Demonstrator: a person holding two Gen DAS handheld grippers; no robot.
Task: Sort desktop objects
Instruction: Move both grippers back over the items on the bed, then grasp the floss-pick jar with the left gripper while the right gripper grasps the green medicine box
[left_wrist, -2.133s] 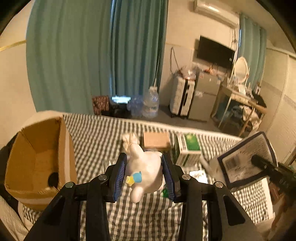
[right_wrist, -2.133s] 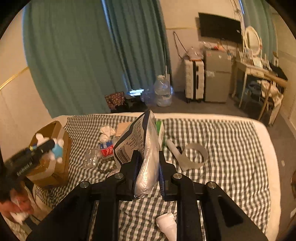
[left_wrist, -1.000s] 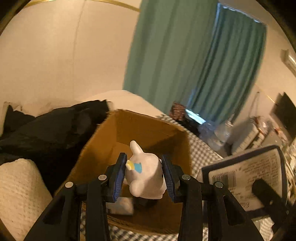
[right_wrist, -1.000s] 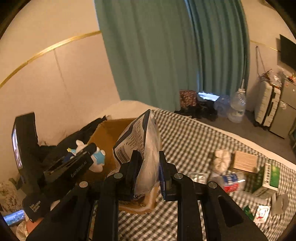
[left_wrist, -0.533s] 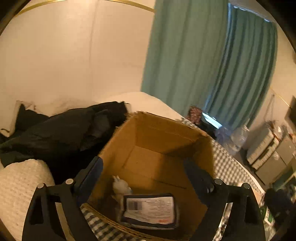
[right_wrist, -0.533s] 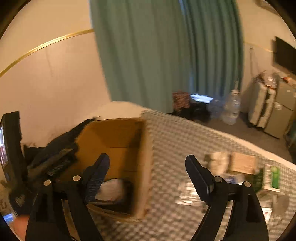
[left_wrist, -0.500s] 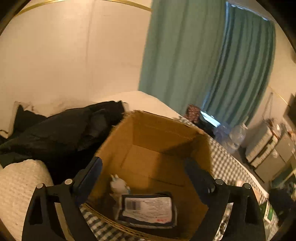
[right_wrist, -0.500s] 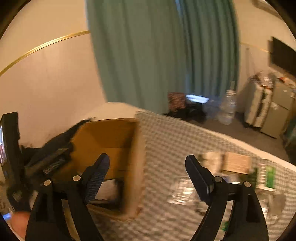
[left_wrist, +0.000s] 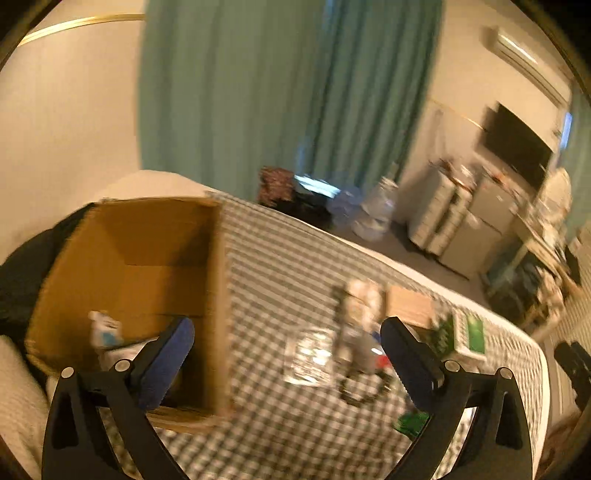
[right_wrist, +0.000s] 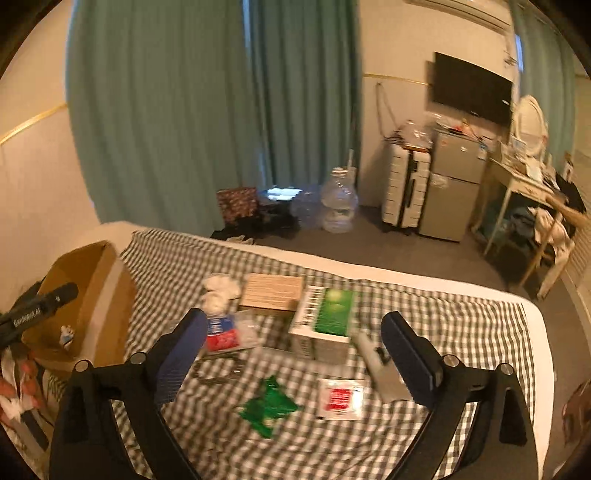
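Observation:
A brown cardboard box (left_wrist: 147, 266) stands at the left end of the checked cloth (right_wrist: 443, 332); the white toy figure (left_wrist: 101, 330) lies inside it. It also shows in the right wrist view (right_wrist: 92, 295). My left gripper (left_wrist: 288, 358) is open and empty over the box's right wall. My right gripper (right_wrist: 295, 354) is open and empty above the loose items: a green-and-white carton (right_wrist: 325, 317), a wooden block (right_wrist: 271, 291), a white wad (right_wrist: 219, 291), a red-and-blue packet (right_wrist: 221, 332), a green wrapper (right_wrist: 269, 406) and a red-and-white sachet (right_wrist: 341, 398).
A grey tape-like strip (right_wrist: 380, 365) lies right of the carton. Black clothing (left_wrist: 18, 266) lies left of the box. Beyond the bed stand water bottles (right_wrist: 338, 203), a white suitcase (right_wrist: 406, 190) and a small fridge (right_wrist: 456, 184). Green curtains hang behind.
Both grippers opened and dropped the toy and the bag into the box. Both views have since swung right, from the box toward the loose items on the cloth.

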